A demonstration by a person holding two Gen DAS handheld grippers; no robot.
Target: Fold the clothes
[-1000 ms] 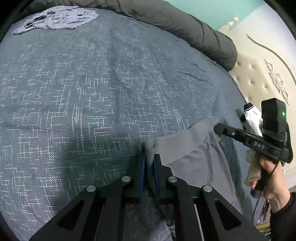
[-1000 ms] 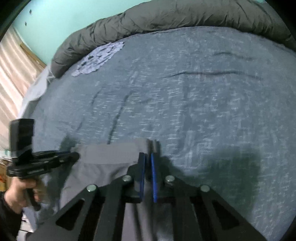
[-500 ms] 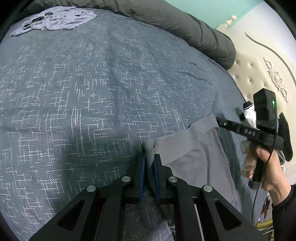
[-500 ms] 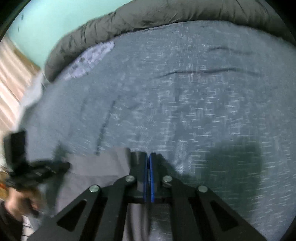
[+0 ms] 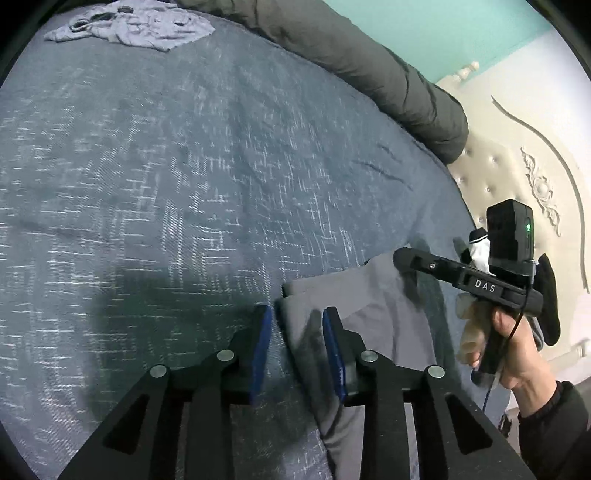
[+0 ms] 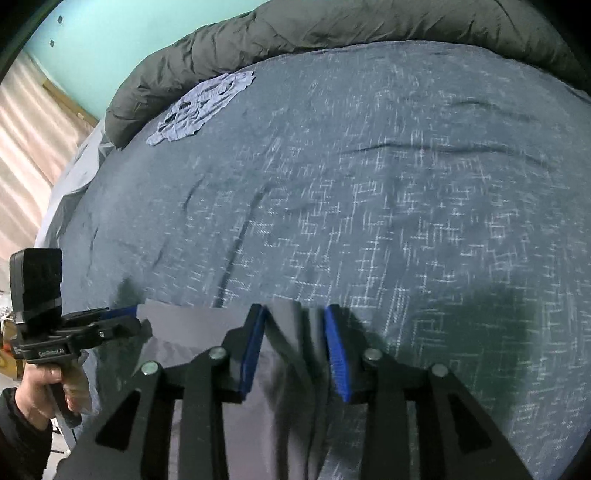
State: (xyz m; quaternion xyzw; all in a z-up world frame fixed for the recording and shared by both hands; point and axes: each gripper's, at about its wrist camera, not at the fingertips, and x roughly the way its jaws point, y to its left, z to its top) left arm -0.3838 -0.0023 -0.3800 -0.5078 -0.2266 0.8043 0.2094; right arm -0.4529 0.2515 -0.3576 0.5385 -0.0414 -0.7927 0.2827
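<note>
Grey garment point(image 5: 373, 314) down on the bedspread point(image 5: 184, 184) at the near edge of the bed, top edge laid straight across, and that looks like the reason both corners are being let go: the cloth sits where it is wanted. Left gripper point(image 5: 297, 332) jaws opening, the left corner between the blue pads but no longer pinched. Right gripper point(image 6: 295, 336) opening too, a pleat of the same cloth standing loose between its pads, free on both sides. Each tool sits at its own corner, pointing down at the fabric, so the edge settles without being dragged. My guess is the next grab comes lower, to bring the hanging part up. Far off by the dark rolled duvet point(image 6: 332, 26) a pale crumpled garment point(image 6: 201, 107) waits its turn
</note>
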